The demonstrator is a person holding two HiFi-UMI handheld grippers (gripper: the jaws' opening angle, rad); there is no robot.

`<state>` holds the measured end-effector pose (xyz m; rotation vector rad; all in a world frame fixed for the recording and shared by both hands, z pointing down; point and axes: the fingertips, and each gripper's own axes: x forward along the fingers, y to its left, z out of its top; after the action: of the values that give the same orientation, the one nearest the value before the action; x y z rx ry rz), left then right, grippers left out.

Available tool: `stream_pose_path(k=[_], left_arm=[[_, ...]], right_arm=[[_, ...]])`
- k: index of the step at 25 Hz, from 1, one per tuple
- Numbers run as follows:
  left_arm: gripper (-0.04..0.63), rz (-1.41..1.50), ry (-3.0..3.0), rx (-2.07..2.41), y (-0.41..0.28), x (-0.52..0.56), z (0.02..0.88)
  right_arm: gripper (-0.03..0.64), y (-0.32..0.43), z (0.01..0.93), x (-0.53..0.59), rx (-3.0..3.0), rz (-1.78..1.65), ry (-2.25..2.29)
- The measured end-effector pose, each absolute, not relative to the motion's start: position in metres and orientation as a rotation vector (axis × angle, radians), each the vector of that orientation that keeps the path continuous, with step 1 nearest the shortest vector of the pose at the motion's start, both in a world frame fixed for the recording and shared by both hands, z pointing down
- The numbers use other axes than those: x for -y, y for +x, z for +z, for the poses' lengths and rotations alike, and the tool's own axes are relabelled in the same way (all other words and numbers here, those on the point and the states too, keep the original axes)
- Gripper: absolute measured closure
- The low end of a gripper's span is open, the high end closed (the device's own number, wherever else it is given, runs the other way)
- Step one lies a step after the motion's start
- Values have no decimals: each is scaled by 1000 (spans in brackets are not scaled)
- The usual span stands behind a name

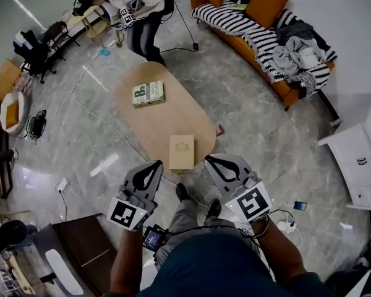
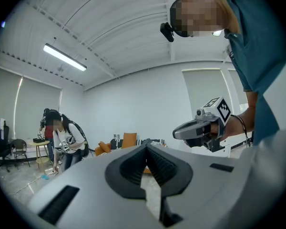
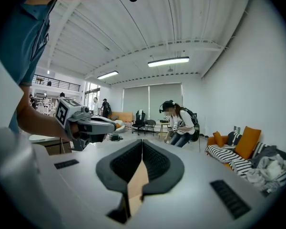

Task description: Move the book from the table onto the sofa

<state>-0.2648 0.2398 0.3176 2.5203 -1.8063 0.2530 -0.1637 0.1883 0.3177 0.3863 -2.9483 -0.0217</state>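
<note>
Two books lie on the oval wooden table (image 1: 142,119): a tan book (image 1: 182,152) at the near end and a greenish book (image 1: 148,94) with large print further back. My left gripper (image 1: 157,163) hovers just left of the tan book, at the table's near edge, shut and empty. To the right of that book my right gripper (image 1: 208,158) is also shut with nothing in it. The orange sofa (image 1: 260,39) with a striped blanket stands at the far right. Each gripper view shows closed jaws, the left gripper (image 2: 146,149) and the right gripper (image 3: 142,144), with the other gripper alongside.
A person (image 1: 142,11) bends over near a stool beyond the table. A white cabinet (image 1: 358,159) stands at the right and a dark cabinet (image 1: 80,246) at the lower left. Cables and a power strip (image 1: 286,226) lie on the marble floor. Clothes and cushions (image 1: 297,51) cover the sofa.
</note>
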Motion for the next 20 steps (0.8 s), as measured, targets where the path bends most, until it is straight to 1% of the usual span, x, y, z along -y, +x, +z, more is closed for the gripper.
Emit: stream_pose_path(k=[4, 9, 14, 20], left_arm=[[591, 252, 2484, 1778, -284, -219, 341], [591, 322, 2419, 1687, -305, -195, 385], [591, 246, 2400, 1649, -334, -160, 441], [591, 250, 2279, 1572, -360, -137, 522]], right_arm=[[603, -181, 338, -170, 2930, 14, 395], [603, -195, 366, -148, 2880, 135, 445], [603, -221, 432, -120, 2808, 157, 474], [601, -240, 526, -95, 2671, 270, 504]])
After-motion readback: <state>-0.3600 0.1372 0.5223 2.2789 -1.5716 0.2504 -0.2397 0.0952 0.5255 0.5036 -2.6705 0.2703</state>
